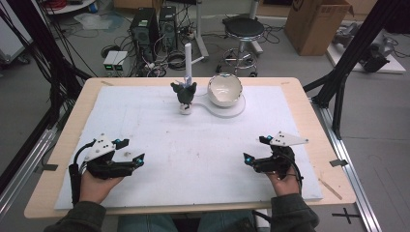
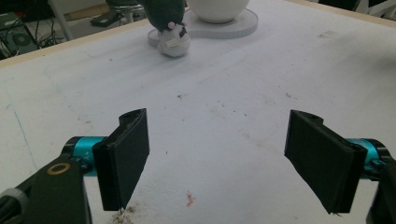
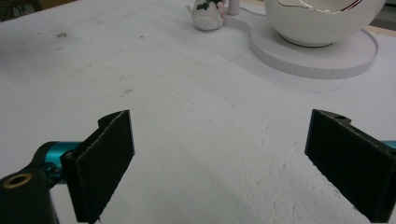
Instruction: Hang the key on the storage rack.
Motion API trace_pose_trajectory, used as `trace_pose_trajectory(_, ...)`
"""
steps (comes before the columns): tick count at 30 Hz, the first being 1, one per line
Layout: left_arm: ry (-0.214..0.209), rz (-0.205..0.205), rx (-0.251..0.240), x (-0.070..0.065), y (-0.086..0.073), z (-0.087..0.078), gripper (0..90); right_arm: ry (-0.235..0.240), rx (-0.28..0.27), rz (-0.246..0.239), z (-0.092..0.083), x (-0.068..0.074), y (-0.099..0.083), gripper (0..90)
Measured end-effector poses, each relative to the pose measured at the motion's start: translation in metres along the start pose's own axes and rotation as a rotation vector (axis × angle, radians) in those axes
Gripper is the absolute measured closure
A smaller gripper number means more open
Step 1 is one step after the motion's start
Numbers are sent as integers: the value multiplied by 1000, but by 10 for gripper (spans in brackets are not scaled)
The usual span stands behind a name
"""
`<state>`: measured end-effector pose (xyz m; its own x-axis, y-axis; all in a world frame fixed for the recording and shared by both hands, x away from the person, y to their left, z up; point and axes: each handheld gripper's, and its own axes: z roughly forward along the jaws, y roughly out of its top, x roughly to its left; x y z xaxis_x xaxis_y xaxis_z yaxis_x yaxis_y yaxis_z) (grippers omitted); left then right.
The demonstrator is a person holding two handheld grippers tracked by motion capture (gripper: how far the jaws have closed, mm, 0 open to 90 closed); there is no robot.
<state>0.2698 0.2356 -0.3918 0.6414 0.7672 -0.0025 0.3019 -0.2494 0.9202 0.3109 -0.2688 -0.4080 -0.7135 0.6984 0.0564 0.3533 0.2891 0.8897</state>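
Observation:
A small dark grey and white plush toy point(image 1: 184, 94) stands at the far middle of the white board point(image 1: 193, 145), against a thin white post point(image 1: 188, 60). Right of it, a glossy white bowl point(image 1: 225, 90) rests tilted on a round white base point(image 1: 236, 110). My left gripper point(image 1: 133, 151) lies near the front left, open and empty. My right gripper point(image 1: 255, 149) lies near the front right, also open and empty. Past the left gripper point(image 2: 217, 137), the plush toy point(image 2: 170, 28) and the bowl point(image 2: 217, 9) are far ahead. Beyond the right gripper point(image 3: 219, 137), the bowl point(image 3: 322, 23) sits on its base point(image 3: 317, 60).
The board covers a wooden table point(image 1: 309, 111) with a bare rim all around. Behind the table are a black stool point(image 1: 244, 30), computer towers point(image 1: 145, 31) and a cardboard box point(image 1: 314, 24). Black frame poles point(image 1: 360, 43) rise at both sides.

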Motion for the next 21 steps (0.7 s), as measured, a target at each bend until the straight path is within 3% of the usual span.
trace_pose_trajectory(21, 24, -11, 16, 2, -17, -18, 225, 1, 5, -2, 1, 0, 0, 76)
